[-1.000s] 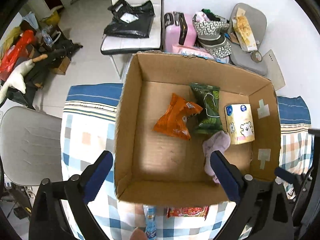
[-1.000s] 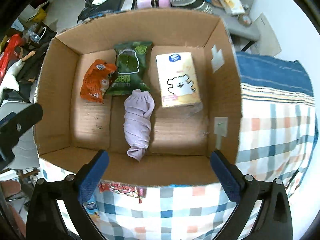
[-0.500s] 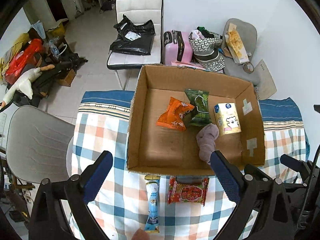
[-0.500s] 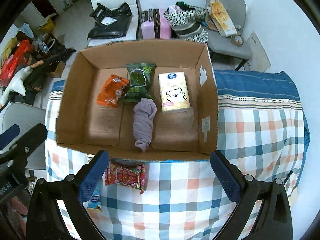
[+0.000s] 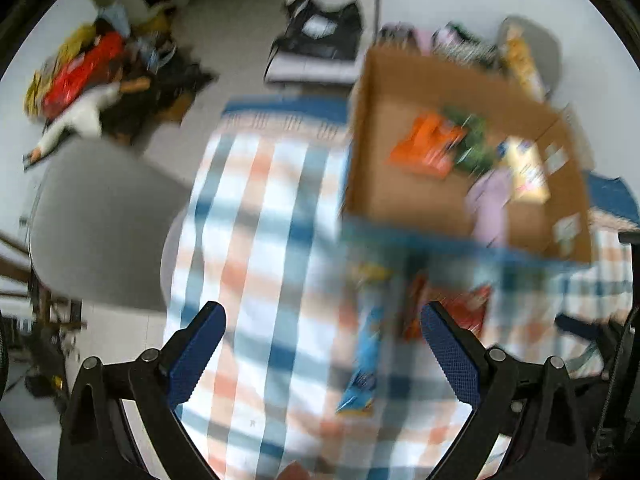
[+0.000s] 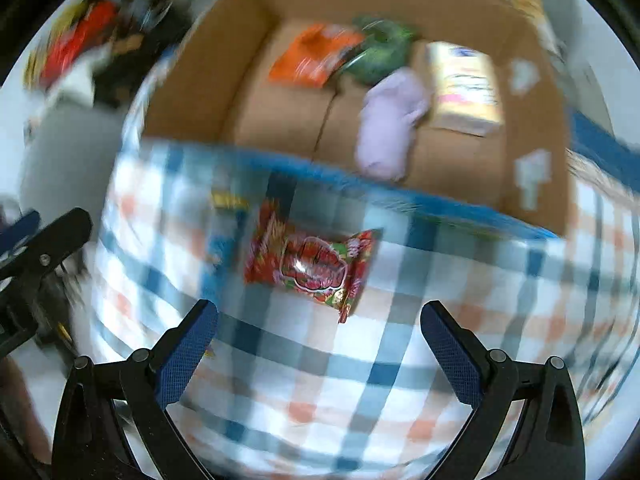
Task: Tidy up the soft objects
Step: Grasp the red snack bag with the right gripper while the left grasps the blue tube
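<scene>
Both views are motion-blurred. A red snack packet (image 6: 316, 268) lies on the checked cloth just beyond my open right gripper (image 6: 318, 340), with a blue packet (image 6: 218, 248) to its left. In the left wrist view the blue packet (image 5: 364, 360) and red snack packet (image 5: 464, 312) lie in front of my open left gripper (image 5: 322, 344), which holds nothing. Behind them stands the cardboard box (image 6: 532, 92) (image 5: 360, 128). It holds an orange bag (image 6: 312, 56), a green bag (image 6: 380, 52), a lilac cloth (image 6: 388, 124) and a yellow tissue pack (image 6: 464, 88).
The checked tablecloth (image 5: 260, 240) covers the table. A grey chair (image 5: 100, 216) stands off its left edge. Cluttered bags (image 5: 80, 68) lie on the floor beyond, and another chair with black bags (image 5: 320, 40) stands behind the table. My left gripper's arm (image 6: 36, 252) shows at the left of the right wrist view.
Both grippers have pulled back from over the box and dropped toward the table's near side. The left one swung leftward; the packets now sit closer in both views.
</scene>
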Motion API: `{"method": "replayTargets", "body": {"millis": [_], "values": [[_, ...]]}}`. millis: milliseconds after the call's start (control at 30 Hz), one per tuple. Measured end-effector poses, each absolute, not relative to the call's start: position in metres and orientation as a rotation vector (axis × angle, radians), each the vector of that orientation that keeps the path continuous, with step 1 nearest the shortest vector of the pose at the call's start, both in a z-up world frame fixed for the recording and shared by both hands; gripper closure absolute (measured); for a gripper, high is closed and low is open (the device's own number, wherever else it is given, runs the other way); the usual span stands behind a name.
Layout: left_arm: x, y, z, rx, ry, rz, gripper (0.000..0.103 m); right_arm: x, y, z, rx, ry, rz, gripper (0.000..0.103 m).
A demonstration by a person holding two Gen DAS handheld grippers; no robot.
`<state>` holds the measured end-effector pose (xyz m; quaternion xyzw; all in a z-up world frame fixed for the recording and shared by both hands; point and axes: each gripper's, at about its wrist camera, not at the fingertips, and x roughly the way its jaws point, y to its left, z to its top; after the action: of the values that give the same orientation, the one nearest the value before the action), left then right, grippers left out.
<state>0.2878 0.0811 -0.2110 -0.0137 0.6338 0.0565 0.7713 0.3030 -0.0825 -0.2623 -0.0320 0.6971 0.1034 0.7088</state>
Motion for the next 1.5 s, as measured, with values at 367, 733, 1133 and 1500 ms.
{"method": "replayTargets", "body": {"millis": [367,733,1133,1500], "values": [[0.236,0.117,-0.303,-0.102,1.546,0.219,0.003,0.303,-0.009,-0.365,-0.660,1.600,0.461,0.001],[0.230,0.116,-0.310,-0.131,1.547,0.191,0.003,0.295,-0.040,-0.356,-0.122,1.879,0.385,0.031],[0.257,0.092,-0.309,-0.029,1.548,0.135,0.003,0.289,-0.066,-0.366,-0.066,1.763,0.110,0.051],[0.293,0.024,-0.348,0.069,1.643,-0.027,0.022,0.246,-0.132,-0.370,0.094,1.798,0.015,0.052]]}}
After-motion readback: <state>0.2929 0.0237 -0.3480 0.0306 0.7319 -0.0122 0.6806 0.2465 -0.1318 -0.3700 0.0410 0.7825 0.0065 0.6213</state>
